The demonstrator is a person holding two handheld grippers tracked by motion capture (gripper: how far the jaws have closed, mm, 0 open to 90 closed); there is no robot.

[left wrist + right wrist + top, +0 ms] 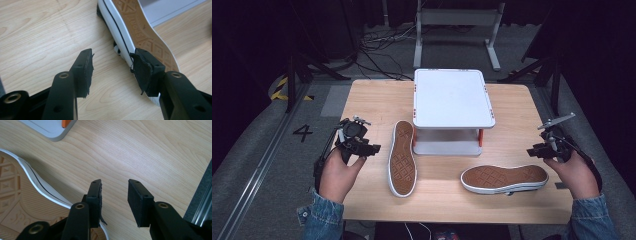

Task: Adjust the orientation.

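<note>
A white numeral "4" (303,132) is marked on the grey floor (272,165), at nine o'clock from the tabletop (512,105). Embossed lettering on the shoe sole (147,37) in the left gripper view is illegible.

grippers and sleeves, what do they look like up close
Both the left gripper and right gripper are black, with two squared jaws faced in frayed black padding and brass-coloured screw holes. From above, a grey plate tops each gripper, and the sleeves are blue denim.
</note>
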